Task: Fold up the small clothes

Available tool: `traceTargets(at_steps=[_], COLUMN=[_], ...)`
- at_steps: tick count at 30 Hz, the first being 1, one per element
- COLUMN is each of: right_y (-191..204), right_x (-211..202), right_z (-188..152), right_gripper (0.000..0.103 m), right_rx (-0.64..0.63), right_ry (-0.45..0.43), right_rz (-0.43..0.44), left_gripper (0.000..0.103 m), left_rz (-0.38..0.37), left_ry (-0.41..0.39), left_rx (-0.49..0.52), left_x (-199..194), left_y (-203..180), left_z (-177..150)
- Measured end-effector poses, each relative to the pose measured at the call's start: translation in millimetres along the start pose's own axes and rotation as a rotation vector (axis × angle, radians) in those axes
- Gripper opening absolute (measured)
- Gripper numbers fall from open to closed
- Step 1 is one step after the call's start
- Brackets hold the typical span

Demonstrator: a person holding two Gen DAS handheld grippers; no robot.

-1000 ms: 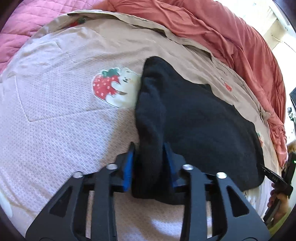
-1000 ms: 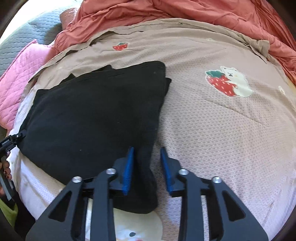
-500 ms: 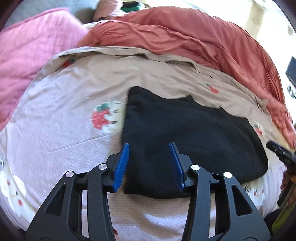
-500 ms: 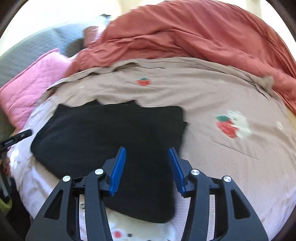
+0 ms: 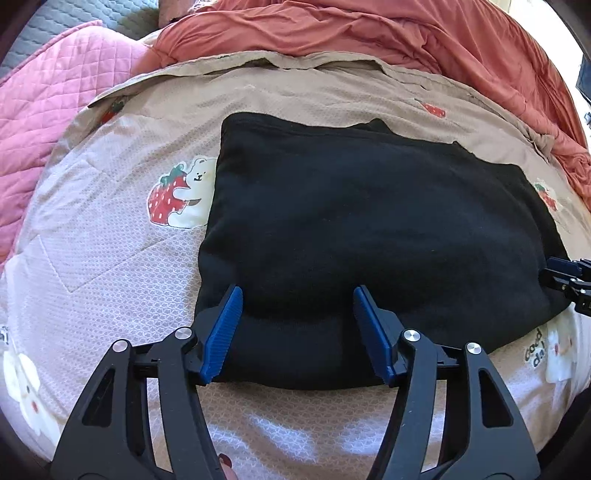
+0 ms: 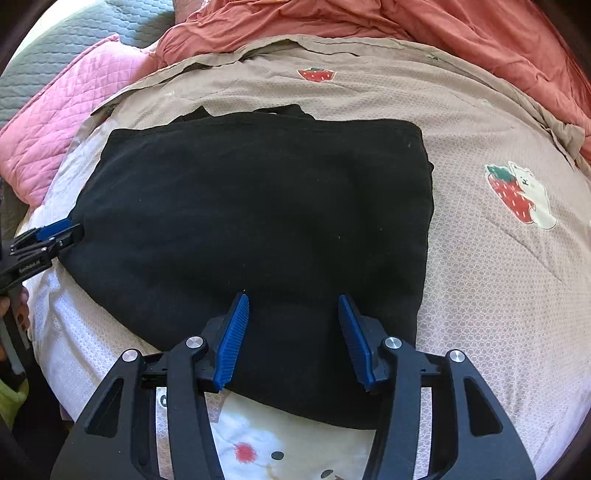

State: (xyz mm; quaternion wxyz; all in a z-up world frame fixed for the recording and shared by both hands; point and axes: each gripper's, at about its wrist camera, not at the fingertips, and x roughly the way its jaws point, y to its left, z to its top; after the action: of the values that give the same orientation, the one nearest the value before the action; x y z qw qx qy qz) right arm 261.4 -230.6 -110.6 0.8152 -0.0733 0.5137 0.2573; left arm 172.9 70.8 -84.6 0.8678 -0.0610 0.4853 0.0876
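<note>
A black garment (image 5: 369, 229) lies folded into a flat rectangle on the beige strawberry-print bedsheet (image 5: 110, 258). My left gripper (image 5: 298, 291) hovers over its near left corner, its jaws opening, blue pads (image 5: 223, 328) wide apart and not pressing the cloth. In the right wrist view the same garment (image 6: 258, 206) fills the middle. My right gripper (image 6: 292, 297) stands open above its near right part, pads clear of the fabric. Each gripper shows at the edge of the other's view: right gripper (image 5: 565, 277), left gripper (image 6: 55, 236).
A rust-red duvet (image 5: 406, 33) is bunched along the far side of the bed. A pink quilted blanket (image 5: 55, 92) and a grey quilt (image 6: 74, 48) lie at the far left. A person's hand (image 6: 14, 314) holds the left gripper's handle by the bed's near edge.
The left gripper let go of the black fold it pinched and widened. The right jaws widened too. Both drew back from the garment, which now lies flat and squared.
</note>
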Motion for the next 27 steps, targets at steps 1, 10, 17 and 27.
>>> traceTargets(at_steps=[1, 10, 17, 27], right_y=[1.0, -6.0, 3.0, 26.6], right_x=[-3.5, -42.7, -64.9, -86.7], right_z=[1.0, 12.3, 14.2, 6.6], right_gripper=[0.049, 0.085, 0.095, 0.097], right_rx=[-0.001, 0.021, -0.019, -0.047], right_ry=[-0.019, -0.234, -0.356, -0.466], right_rz=[-0.001, -0.039, -0.067, -0.085], left_gripper=[0.055, 0.065, 0.083, 0.091], left_rz=[-0.001, 0.019, 0.026, 0.016], left_ry=[0.001, -0.027, -0.066, -0.1], left_rx=[-0.004, -0.01, 0.006, -0.005], left_x=[-2.6, -29.4, -49.5, -63.3], left_y=[0.0, -3.5, -6.8, 2.3], left_z=[0.2, 6.7, 15.0, 20.8])
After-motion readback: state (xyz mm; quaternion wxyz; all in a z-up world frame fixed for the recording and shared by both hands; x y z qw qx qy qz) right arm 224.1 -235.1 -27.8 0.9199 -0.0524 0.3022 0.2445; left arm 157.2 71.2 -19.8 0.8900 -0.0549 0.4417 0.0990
